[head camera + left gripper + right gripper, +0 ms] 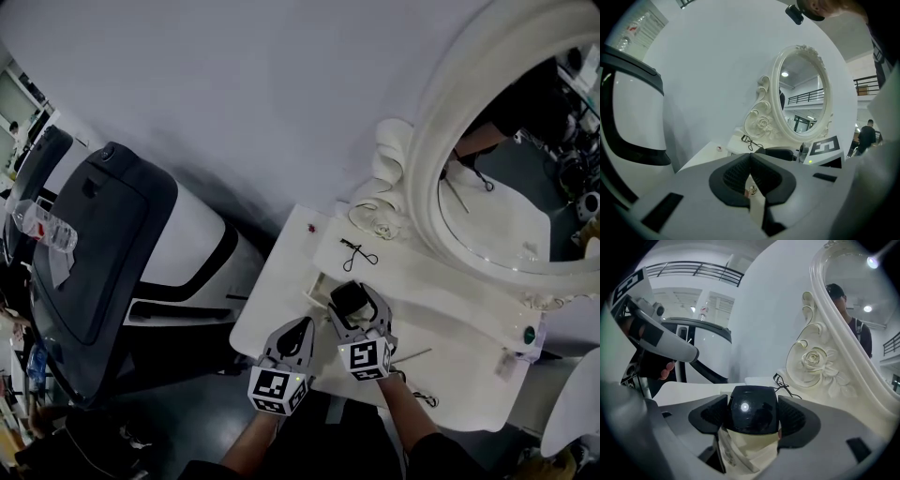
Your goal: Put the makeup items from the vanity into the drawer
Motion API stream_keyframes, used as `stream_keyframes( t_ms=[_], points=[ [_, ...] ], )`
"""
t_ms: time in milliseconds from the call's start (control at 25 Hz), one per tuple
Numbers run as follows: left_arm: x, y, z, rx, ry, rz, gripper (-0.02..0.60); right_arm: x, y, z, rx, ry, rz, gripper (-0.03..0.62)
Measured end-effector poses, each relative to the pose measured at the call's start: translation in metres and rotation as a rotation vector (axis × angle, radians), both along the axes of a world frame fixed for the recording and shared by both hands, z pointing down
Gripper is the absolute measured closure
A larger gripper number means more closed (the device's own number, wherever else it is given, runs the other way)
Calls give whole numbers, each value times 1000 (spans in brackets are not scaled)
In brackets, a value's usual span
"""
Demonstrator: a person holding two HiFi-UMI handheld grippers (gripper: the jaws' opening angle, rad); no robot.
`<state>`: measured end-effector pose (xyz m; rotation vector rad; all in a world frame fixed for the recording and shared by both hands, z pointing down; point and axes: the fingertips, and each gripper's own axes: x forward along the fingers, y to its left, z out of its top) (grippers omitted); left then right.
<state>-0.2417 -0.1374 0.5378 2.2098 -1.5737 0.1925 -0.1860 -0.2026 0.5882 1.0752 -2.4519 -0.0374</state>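
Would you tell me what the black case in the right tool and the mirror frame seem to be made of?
The case is probably hard plastic with a glossy black finish: it shows a sharp spot of reflected light. The frame is cream-white with a soft sheen and carved roses and scrolls. It is likely moulded resin or painted wood, but the look does not settle which.

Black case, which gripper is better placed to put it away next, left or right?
Right. The right gripper holds the black case between its jaws; the left gripper is shut and empty beside it.
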Motion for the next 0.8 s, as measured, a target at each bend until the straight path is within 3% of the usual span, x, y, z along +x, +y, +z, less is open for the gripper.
stream_keyframes(
  t_ms=[800],
  points=[
    [6, 1, 4, -10, 11, -2, 568, 10, 5, -7, -77, -92, -13, 260]
  ],
)
